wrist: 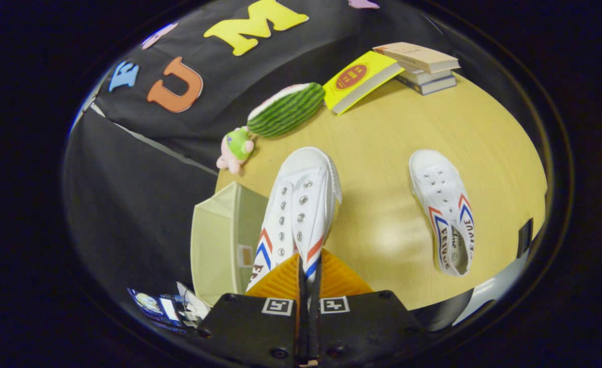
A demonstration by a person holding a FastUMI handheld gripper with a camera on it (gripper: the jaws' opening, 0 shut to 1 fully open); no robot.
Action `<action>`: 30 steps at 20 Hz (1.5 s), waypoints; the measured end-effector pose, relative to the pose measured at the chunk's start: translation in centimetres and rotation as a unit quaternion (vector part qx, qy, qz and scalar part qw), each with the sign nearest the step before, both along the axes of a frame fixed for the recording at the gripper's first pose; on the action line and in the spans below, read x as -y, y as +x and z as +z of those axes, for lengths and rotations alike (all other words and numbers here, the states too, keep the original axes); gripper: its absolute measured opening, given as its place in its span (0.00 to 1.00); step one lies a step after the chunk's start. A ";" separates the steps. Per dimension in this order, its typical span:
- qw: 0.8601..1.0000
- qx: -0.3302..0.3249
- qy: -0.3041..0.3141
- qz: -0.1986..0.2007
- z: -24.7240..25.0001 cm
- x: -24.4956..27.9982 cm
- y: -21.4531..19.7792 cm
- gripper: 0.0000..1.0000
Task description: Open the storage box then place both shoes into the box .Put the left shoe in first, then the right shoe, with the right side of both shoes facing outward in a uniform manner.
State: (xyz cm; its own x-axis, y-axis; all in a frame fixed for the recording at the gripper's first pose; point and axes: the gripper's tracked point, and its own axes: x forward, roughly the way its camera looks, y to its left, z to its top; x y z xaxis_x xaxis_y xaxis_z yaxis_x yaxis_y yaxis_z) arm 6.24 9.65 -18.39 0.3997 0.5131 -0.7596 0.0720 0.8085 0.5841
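My gripper [308, 273] is shut on the heel end of a white canvas shoe [301, 204] with red and blue chevrons. That shoe hangs above the table, toe pointing away from me, next to the pale storage box [219, 240] on its left. The box stands at the table's edge with its lid side open. The second white shoe [446, 209] lies flat on the wooden table [398, 133], off to the right of the fingers, toe pointing away.
Beyond the held shoe lie a green striped watermelon plush [285, 109] and a small pink and green toy [235, 147]. A yellow book [360, 79] leans on a stack of books [423, 66] at the far side.
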 end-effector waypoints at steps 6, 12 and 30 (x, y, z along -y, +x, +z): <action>0.999 0.040 0.003 0.036 6.2 -7.4 0.4 0.06; 0.997 0.020 0.016 0.067 4.6 -16.5 -0.3 0.06; 0.993 -0.081 0.020 0.084 -5.1 -25.4 -1.7 0.11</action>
State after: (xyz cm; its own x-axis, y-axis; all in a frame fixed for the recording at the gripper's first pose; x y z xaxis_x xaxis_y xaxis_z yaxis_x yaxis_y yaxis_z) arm 4.54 35.04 -23.53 0.1792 0.5937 -0.7845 0.0338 0.7932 0.6080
